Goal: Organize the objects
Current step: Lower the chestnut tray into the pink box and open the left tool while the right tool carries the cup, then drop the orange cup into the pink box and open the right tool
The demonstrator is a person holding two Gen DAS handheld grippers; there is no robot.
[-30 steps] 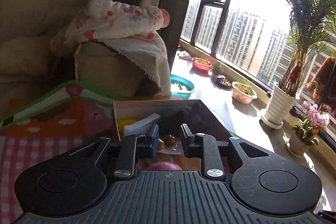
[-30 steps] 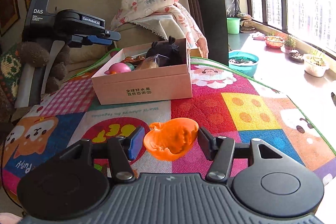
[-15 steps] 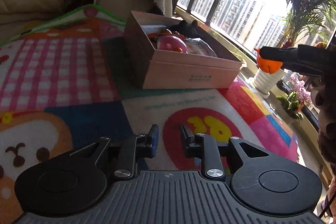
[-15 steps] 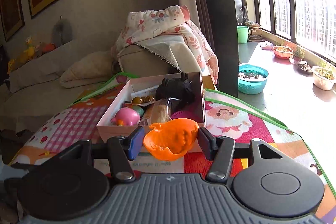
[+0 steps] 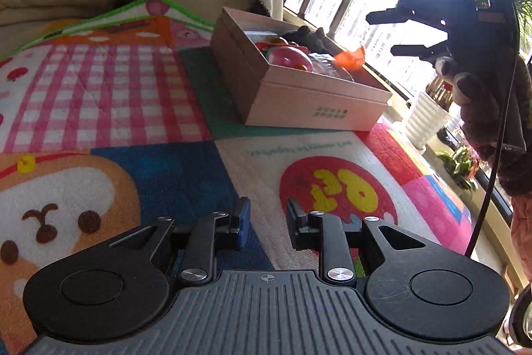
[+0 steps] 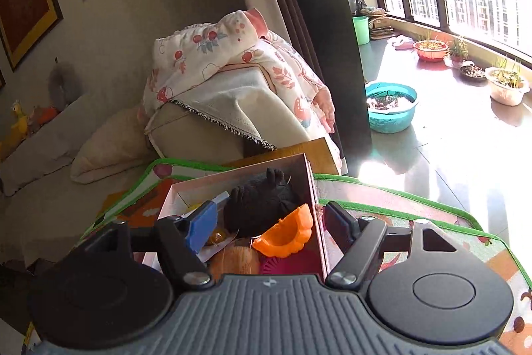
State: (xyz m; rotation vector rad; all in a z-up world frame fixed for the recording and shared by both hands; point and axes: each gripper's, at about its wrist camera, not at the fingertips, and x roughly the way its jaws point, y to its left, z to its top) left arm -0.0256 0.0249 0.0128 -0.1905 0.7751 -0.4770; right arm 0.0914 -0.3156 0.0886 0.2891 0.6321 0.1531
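**Orange shell drops into the box**

Right gripper (image 6: 269, 223) hangs wide apart over the cardboard box (image 5: 319, 108), holding nothing; the orange toy shell (image 6: 284, 237) sits tilted on the pile beside the black plush (image 6: 259, 202). Left gripper (image 5: 266, 220), part-spread and empty, hovers above the play mat (image 5: 109, 95). Risk: perched near the wall, it could tip out.

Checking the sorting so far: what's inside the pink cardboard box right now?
In the cardboard box: a black plush toy, an orange pumpkin-shaped cup, a pink round toy and a clear wrapped packet. Whatever lies beneath them is covered.
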